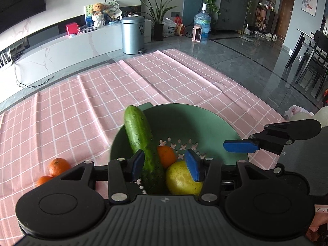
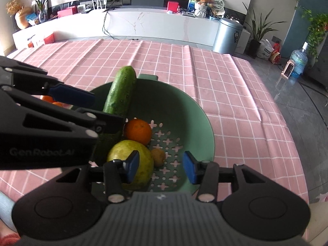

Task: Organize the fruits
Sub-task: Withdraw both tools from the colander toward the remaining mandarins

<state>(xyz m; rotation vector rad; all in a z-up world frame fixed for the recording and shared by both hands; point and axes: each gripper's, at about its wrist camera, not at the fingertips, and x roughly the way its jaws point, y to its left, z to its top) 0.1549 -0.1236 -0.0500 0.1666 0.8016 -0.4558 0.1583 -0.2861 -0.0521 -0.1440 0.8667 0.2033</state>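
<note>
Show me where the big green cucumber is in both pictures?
Left wrist view: the cucumber is in the middle, leaning on the green bowl's left rim, between the open left gripper's fingers.
Right wrist view: the cucumber is left of the middle, its top poking over the bowl's far rim.
Shared landmark: the orange just right of the cucumber.

Matt green plastic colander (image 2: 205, 121); pink checked cloth (image 2: 225, 78).

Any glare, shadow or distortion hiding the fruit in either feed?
Left wrist view: fisheye bends the room edges, floor glare stays beyond the cloth, cucumber sharp. Right wrist view: the left claw covers the cucumber's lower end, its underside dark; pear well lit.
</note>
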